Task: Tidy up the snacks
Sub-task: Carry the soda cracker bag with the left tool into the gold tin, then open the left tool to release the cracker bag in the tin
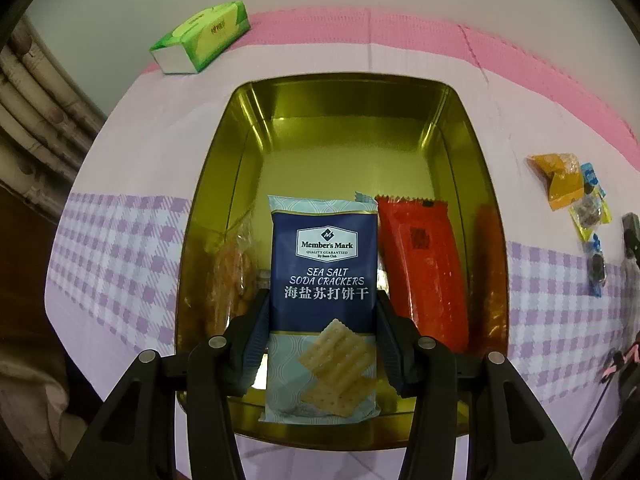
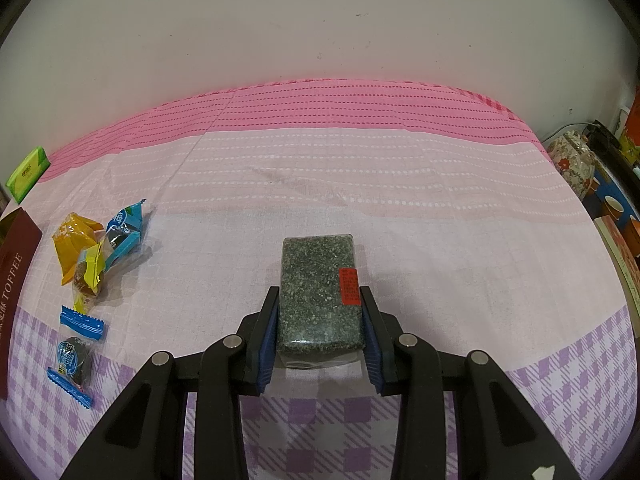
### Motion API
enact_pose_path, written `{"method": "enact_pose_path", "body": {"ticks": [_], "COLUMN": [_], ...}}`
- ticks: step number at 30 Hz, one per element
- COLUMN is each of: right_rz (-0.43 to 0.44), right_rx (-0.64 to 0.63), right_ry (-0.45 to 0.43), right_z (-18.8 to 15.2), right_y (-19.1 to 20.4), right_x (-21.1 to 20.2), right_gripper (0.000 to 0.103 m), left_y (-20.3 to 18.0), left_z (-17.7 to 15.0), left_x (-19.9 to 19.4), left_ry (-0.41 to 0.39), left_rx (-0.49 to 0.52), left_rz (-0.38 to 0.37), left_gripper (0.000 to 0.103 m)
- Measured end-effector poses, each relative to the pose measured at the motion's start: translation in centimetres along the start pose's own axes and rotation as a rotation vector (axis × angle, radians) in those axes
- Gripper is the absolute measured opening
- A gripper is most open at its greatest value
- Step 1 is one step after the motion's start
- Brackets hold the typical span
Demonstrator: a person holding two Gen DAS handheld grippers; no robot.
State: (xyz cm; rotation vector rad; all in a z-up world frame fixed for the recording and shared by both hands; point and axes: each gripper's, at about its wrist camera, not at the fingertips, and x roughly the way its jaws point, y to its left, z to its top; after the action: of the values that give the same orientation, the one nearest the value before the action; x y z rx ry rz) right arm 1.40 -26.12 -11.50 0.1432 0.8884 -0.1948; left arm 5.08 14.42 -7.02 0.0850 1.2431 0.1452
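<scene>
My left gripper (image 1: 322, 312) is shut on a blue pack of sea salt soda crackers (image 1: 324, 264), held inside the near end of a golden tin (image 1: 360, 92). In the tin, a red packet (image 1: 424, 264) lies to the right of the crackers and a clear bag of orange snacks (image 1: 230, 276) to the left. My right gripper (image 2: 319, 300) is shut on a dark speckled sesame bar (image 2: 318, 280) with a red label, down at the pink cloth. Loose sweets in yellow and blue wrappers (image 2: 96, 248) lie to its left.
A green tissue pack (image 1: 202, 36) lies at the far left by the wall. The tin's maroon side (image 2: 16, 272) shows at the right wrist view's left edge. A floral jar (image 2: 572, 160) and cups stand off the table's right end. More sweets (image 1: 568, 184) lie right of the tin.
</scene>
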Motion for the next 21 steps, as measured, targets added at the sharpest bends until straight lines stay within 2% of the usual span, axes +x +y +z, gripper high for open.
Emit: {"method": "enact_pose_path", "body": {"ticks": [21], "right_rz": [0.002], "right_rx": [-0.002], "right_ry": [0.0], "right_z": [-0.01], "right_y": [-0.02], "right_x": [-0.04], "right_gripper": [0.035], "left_y": [0.34], "left_z": [0.01], "left_x": [0.06], "left_ry": [0.006], "left_rx": [0.001], "left_rz": [-0.013], "left_gripper": [0.052]}}
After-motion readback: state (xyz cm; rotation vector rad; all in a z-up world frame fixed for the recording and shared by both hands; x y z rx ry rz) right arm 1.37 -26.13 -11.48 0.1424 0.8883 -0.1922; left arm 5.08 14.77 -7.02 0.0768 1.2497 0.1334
